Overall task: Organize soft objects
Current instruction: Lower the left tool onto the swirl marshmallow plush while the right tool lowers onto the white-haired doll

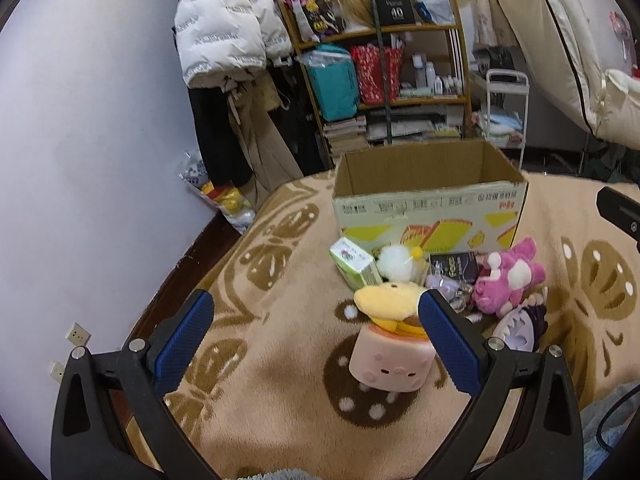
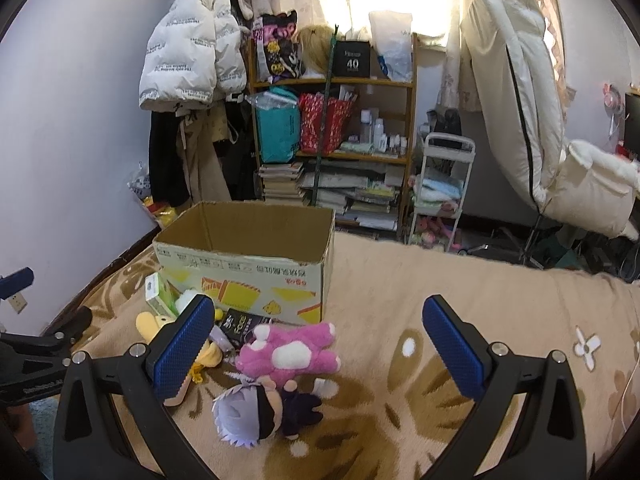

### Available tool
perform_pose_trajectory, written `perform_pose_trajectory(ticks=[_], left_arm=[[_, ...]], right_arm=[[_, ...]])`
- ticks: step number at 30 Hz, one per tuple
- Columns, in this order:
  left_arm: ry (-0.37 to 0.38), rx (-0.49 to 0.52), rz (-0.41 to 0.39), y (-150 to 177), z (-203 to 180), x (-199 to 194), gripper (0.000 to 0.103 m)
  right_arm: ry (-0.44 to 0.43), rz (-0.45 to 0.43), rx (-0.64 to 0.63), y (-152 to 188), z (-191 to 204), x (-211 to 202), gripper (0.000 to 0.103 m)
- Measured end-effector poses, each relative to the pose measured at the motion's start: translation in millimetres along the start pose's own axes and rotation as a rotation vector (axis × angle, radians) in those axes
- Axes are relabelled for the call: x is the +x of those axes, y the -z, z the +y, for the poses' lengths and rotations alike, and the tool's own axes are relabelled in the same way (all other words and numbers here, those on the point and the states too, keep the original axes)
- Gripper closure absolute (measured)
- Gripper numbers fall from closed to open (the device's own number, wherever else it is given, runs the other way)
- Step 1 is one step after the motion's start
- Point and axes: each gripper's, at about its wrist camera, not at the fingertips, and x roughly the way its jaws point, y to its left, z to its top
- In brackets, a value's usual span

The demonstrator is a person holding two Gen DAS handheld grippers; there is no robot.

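Observation:
An open cardboard box stands on a beige patterned blanket. In front of it lie soft toys: a pink plush, a yellow duck plush resting on a pale pink cube plush, a white pompom, and a doll with silver hair and dark clothes. My left gripper is open, just short of the duck and cube. My right gripper is open, above the pink plush and the doll.
A green-white carton and a black packet lie among the toys. Beyond the bed are a wooden shelf, hanging coats, a white cart and a cream recliner chair. A wall runs along the left.

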Motion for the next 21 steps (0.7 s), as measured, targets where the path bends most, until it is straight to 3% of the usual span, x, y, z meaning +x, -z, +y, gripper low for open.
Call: perform_pose_trajectory(ticks=[6, 21], left_arm=[[0.003, 0.038, 0.063, -2.3, -12.4, 16.0, 0.002], [0.114, 0.096, 0.273, 7.2, -46.6, 73.3, 0.002]], right_arm=[[-0.049, 0.133, 0.062, 3.5, -6.9, 23.1, 0.0], [-0.124, 0.394, 0.128, 25.3, 0.2, 81.5, 0.0]])
